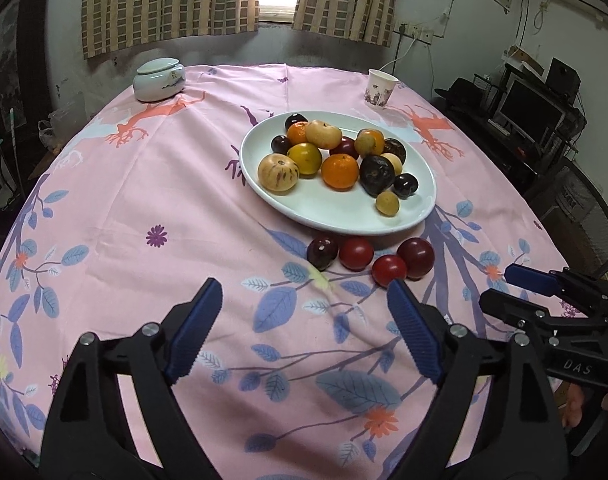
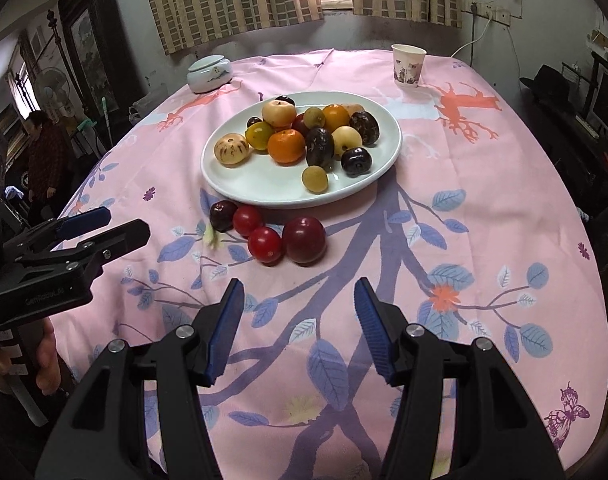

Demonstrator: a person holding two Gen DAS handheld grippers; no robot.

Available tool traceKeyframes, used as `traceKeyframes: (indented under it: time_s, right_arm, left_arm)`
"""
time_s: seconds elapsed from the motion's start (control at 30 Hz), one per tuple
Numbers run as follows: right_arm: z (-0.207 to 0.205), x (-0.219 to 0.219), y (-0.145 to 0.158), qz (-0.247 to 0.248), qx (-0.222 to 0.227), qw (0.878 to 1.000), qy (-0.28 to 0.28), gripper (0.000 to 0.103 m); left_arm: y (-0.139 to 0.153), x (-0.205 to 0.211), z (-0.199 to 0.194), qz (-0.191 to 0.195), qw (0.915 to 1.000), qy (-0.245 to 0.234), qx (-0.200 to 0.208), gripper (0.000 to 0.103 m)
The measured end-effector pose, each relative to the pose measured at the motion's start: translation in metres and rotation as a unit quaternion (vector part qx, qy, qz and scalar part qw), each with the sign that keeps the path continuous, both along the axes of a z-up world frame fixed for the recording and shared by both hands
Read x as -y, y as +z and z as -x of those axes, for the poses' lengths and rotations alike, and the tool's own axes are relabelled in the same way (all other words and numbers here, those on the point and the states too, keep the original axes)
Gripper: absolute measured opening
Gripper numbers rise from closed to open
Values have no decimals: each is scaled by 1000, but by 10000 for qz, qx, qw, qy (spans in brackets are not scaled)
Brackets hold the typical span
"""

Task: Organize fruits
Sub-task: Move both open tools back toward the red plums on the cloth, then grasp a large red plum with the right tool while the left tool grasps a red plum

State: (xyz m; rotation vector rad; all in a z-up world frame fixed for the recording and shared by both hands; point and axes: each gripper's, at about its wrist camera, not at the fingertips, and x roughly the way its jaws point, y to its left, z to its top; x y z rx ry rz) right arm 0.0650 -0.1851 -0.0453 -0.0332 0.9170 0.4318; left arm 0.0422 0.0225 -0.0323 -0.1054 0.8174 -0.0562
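Observation:
A white oval plate (image 1: 336, 222) (image 2: 263, 197) holds a heap of fruits: oranges (image 1: 340, 171) (image 2: 286, 146), dark plums, pale yellow fruits and a striped melon (image 1: 278, 172) (image 2: 231, 149). Several loose red and dark plums (image 1: 416, 257) (image 2: 304, 239) lie on the pink cloth just in front of the plate. My left gripper (image 1: 304, 286) (image 2: 123, 222) hovers near them, open wide, with nothing between its fingers. My right gripper (image 2: 299, 285) (image 1: 500, 288) stands open beside it, also holding nothing, its tips short of the plums.
A lidded ceramic jar (image 1: 158, 79) (image 2: 208, 73) stands at the table's far left and a paper cup (image 1: 380, 89) (image 2: 408, 65) at the far right. A person (image 2: 43, 152) stands off the left side. A monitor (image 1: 532, 114) sits on shelves at the right.

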Motion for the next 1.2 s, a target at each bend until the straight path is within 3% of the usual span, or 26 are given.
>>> traceKeyframes:
  time_s: [0.23, 0.43, 0.67, 0.83, 0.9, 1.07, 1.2]
  right_arm:
    - [-20, -11, -19, -6, -88, 9999, -79, 58]
    - [-56, -24, -37, 343, -199, 9990, -220, 58]
    - [-74, -24, -41, 174, -169, 9994, -240, 58]
    - [-84, -29, -48, -54, -430, 9990, -118, 55]
    - [-85, -28, -48, -320, -581, 9978, 38, 38]
    - [-64, -15, -35, -293, -400, 9987, -116, 37]
    - [-37, 7, -28, 28, -70, 9996, -284, 37]
  left_arm:
    - [-10, -17, 8, -51, 9999, 158, -45, 93]
    - [-20, -32, 8, 43, 9996, 238, -118, 93]
    - [-30, -42, 1, 169, 9993, 242, -234, 93]
    - [-31, -39, -6, 224, 9992, 176, -291, 93]
    - [-30, -36, -9, 176, 9993, 163, -299, 93]
    - [-27, -18, -14, 96, 9993, -3, -352, 93]
    - [-31, 13, -21, -13, 9985, -310, -457, 93]
